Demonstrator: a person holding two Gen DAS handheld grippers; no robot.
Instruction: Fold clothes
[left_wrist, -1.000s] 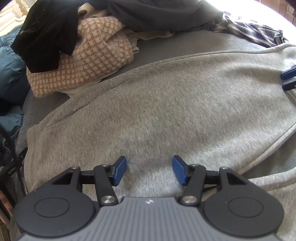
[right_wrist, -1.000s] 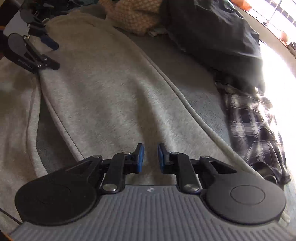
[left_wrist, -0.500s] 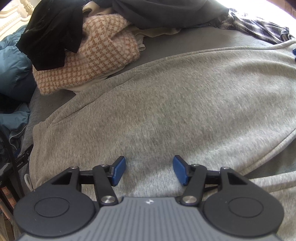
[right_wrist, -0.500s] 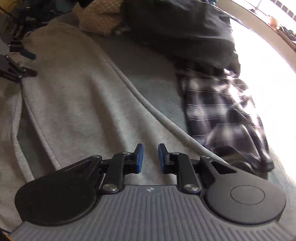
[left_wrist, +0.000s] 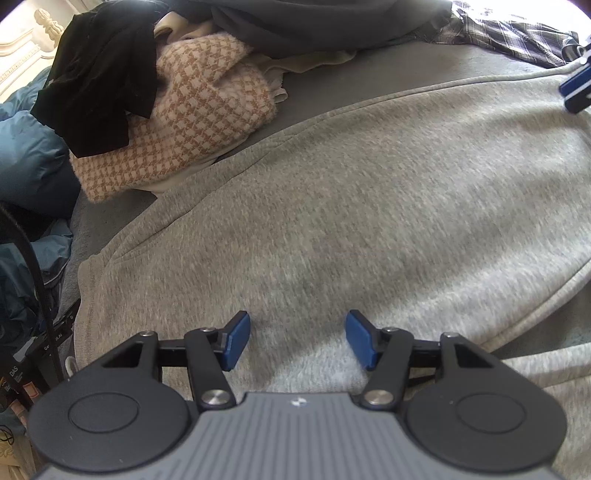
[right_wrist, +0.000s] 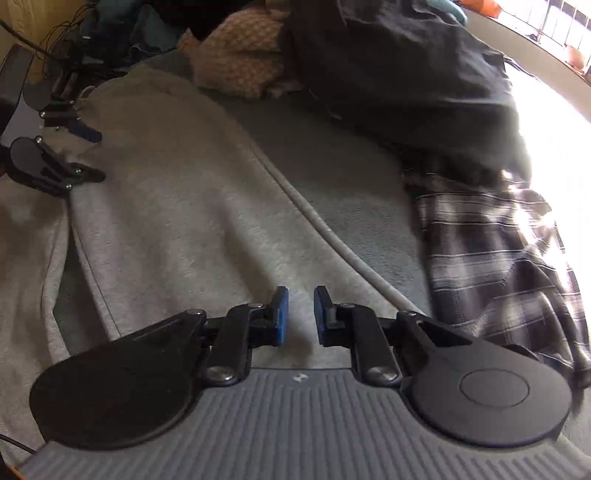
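Note:
A light grey sweatshirt (left_wrist: 369, 206) lies spread flat on a dark grey bed cover (left_wrist: 332, 85), one layer folded over another. My left gripper (left_wrist: 297, 341) is open and empty, low over the sweatshirt's middle. My right gripper (right_wrist: 300, 315) has its jaws a narrow gap apart with nothing between them, just above the sweatshirt (right_wrist: 177, 206) near its piped edge. The left gripper also shows in the right wrist view (right_wrist: 86, 153) at the far left, and the right gripper's blue tips (left_wrist: 578, 88) show at the right edge of the left wrist view.
A pile of clothes lies at the back: a tan houndstooth garment (left_wrist: 192, 122), a black garment (left_wrist: 99, 85), a dark navy garment (right_wrist: 399, 74) and a plaid shirt (right_wrist: 498, 258). Blue fabric (left_wrist: 26, 158) and cables (left_wrist: 33, 266) lie at the left.
Both grippers have shifted slightly over the sweatshirt. The right wrist view swung back left. The right gripper's tips show again at the left view's right edge. The jaw openings are unchanged.

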